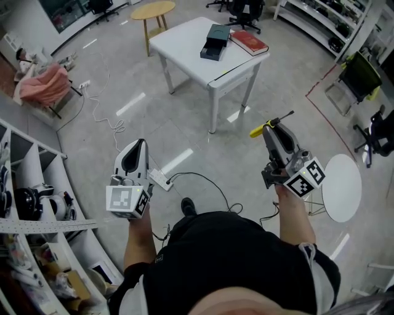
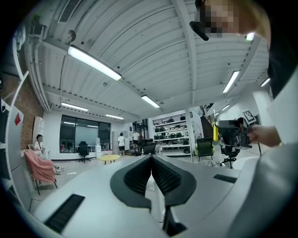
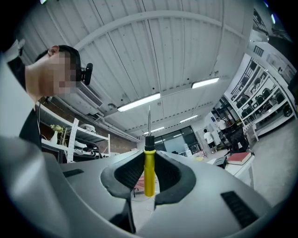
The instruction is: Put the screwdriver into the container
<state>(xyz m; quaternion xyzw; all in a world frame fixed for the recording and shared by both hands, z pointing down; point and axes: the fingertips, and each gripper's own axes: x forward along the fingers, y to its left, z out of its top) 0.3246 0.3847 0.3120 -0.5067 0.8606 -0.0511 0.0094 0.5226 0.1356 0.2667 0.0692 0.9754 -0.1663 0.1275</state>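
Observation:
My right gripper [image 1: 269, 127] is shut on a screwdriver [image 1: 265, 128] with a yellow handle and black collar. In the right gripper view the handle [image 3: 149, 171] stands upright between the jaws and the thin metal shaft points up. My left gripper [image 1: 141, 143] is shut with nothing in it; its ribbed pads [image 2: 139, 174] meet at the tip. A dark box-like container [image 1: 216, 42] sits on the white table [image 1: 184, 46] far ahead, next to a red book [image 1: 249, 42]. Both grippers hang over the floor, well short of the table. The container [image 3: 220, 161] also shows at the right.
A round wooden stool [image 1: 152, 9] stands behind the table. A small round white table [image 1: 342, 187] is at my right. A power strip [image 1: 160, 179] and cables lie on the floor near my feet. Shelving [image 1: 31, 203] lines the left side. Office chairs [image 1: 360, 77] stand at the right.

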